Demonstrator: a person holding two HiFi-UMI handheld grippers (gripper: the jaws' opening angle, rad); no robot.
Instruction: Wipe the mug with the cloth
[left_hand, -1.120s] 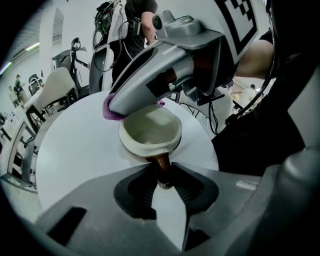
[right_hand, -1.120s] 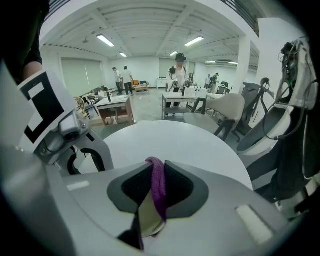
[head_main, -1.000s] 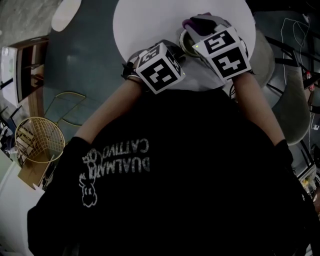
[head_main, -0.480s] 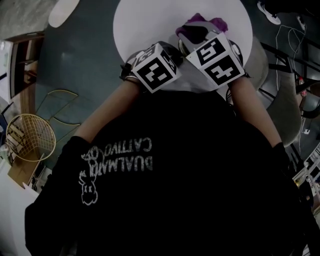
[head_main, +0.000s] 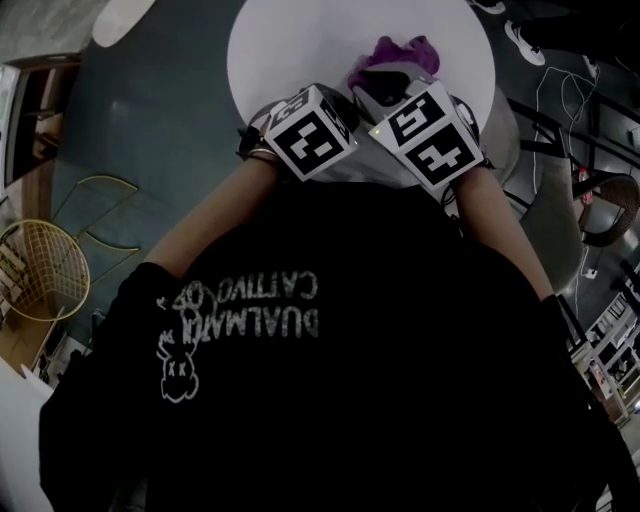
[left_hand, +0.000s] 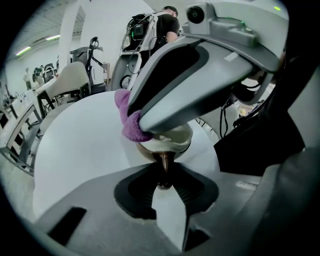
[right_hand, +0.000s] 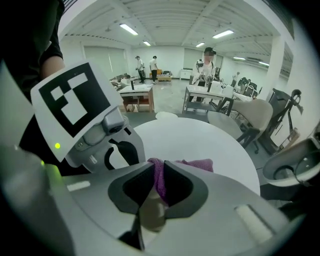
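In the left gripper view the mug (left_hand: 172, 141), brown outside and cream inside, sits just beyond my left gripper (left_hand: 164, 175), which is shut on its thin brown handle. The purple cloth (left_hand: 127, 119) lies against the mug's rim under the right gripper's grey body. The right gripper view has my right gripper (right_hand: 156, 186) shut on the cloth (right_hand: 192, 165), with a bit of the mug (right_hand: 150, 215) below the jaws. From the head view both marker cubes are side by side at the near edge of the white round table (head_main: 290, 50), left gripper (head_main: 310, 142) and right gripper (head_main: 430, 135). The cloth (head_main: 395, 55) sticks out past them. The mug is hidden there.
A yellow wire basket (head_main: 40, 272) stands on the floor at the left. A grey chair (head_main: 550, 215) is close on the right of the table. Desks, chairs and standing people (right_hand: 207, 65) fill the room beyond the table.
The right gripper has shifted left and farther over the table with the cloth, which now shows more beyond it. The mug's rim is covered now. The left gripper has hardly moved.
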